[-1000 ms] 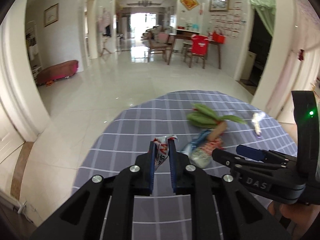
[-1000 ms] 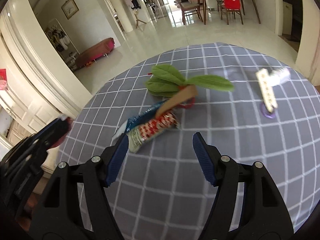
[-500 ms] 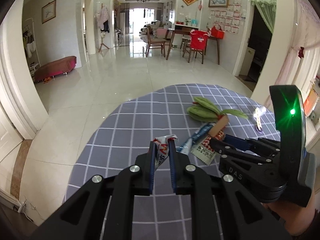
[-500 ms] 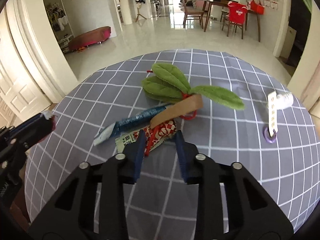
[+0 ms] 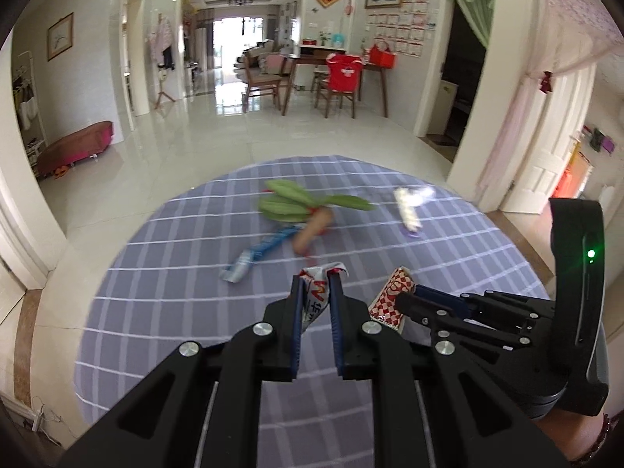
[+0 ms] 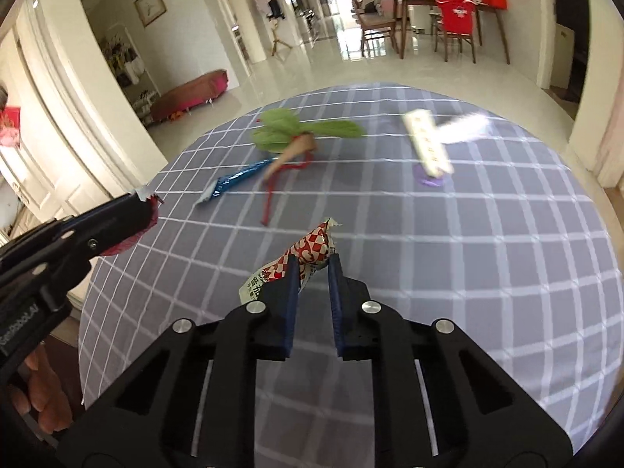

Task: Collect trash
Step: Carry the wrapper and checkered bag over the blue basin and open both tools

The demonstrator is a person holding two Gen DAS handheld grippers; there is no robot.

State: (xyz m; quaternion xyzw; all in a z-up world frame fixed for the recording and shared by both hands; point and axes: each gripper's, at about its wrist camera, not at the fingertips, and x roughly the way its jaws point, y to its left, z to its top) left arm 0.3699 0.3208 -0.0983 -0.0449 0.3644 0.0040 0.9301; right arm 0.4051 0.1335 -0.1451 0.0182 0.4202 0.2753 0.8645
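Note:
My left gripper [image 5: 315,280] is shut on a crumpled red-and-white wrapper [image 5: 318,292] and holds it above the grey checked tablecloth [image 5: 175,273]. To its right, my right gripper [image 5: 405,297] is shut on a red-and-white checked wrapper [image 5: 390,296]. In the right wrist view that checked wrapper [image 6: 312,243] sticks up between the pads of the right gripper [image 6: 314,265], lifted off the cloth. The left gripper [image 6: 144,206] shows at the left edge. A blue wrapper [image 6: 234,179] still lies on the cloth beside a plush carrot [image 6: 296,144].
A white paper strip [image 6: 427,144] lies over a purple ring [image 6: 431,179] at the far right of the round table [image 6: 468,253]. A red string [image 6: 267,202] trails from the carrot. Beyond the table are a tiled floor and dining chairs [image 5: 339,82].
The right gripper closed on the checked wrapper and drew it back from the carrot and blue wrapper, off the cloth. The left gripper, still holding its wrapper, shifted sideways.

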